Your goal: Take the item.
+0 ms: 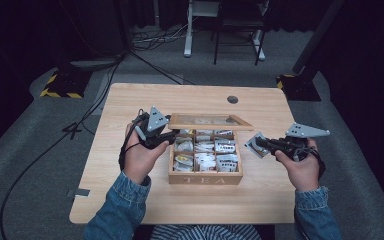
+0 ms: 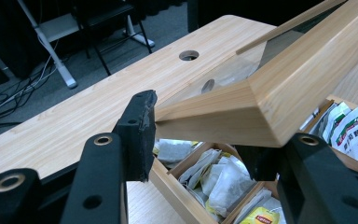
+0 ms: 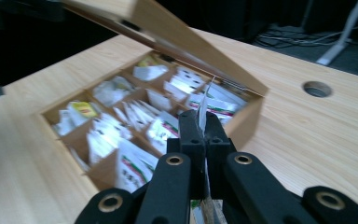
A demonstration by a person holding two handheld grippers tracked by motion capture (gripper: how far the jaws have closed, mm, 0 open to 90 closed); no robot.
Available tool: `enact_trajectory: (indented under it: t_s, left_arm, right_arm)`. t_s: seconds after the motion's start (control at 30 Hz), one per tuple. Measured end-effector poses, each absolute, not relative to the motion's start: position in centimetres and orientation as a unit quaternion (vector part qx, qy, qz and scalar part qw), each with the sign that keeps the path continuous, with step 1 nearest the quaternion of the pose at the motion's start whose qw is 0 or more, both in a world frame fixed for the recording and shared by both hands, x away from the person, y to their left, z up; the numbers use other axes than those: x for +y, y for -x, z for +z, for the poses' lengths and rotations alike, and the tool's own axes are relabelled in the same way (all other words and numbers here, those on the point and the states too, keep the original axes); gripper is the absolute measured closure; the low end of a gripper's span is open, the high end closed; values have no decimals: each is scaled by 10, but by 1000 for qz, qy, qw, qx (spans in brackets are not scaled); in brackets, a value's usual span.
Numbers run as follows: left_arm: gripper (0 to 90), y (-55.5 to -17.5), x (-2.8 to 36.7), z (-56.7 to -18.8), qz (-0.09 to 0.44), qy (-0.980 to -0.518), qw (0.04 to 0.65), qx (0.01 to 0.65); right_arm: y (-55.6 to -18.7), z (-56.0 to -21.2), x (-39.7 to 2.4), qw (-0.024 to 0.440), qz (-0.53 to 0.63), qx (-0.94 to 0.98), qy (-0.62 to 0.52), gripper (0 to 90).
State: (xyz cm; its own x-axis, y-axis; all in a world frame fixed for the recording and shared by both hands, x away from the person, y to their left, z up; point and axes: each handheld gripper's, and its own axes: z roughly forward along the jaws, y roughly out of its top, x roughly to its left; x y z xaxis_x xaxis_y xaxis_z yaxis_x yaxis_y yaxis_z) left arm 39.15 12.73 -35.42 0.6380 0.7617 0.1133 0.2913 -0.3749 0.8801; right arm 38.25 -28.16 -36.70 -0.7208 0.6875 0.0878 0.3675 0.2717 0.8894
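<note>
Left gripper (image 1: pixel 172 134) clamps raised lid (image 1: pixel 210 121) at left corner; stiff wood. Right gripper (image 3: pixel 204 122) pinches tea bag (image 3: pixel 202 111): light, flimsy, tearable; hold by edge.

Pale matt wood tea box (image 1: pixel 205 179) (glazed lid (image 2: pixel 279 88)), glossy paper sachets (image 3: pixel 135 168)

one wooden tea box (image 1: pixel 205 178) with one lid (image 1: pixel 210 121), nine compartments in three rows of three, each stuffed with tea bags, too many to count; two grippers; one table (image 1: pixel 130 105) with one hole (image 1: pixel 232 99)
</note>
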Motion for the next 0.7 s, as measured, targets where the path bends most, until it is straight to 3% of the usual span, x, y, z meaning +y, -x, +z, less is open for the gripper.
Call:
enact_trajectory:
  t_s: [0.7]
  left_arm:
    - [518, -391, 127, -354, 261, -787, 447, 336]
  right_arm:
    - [-402, -394, -323, 200, 452, 770, -403, 900]
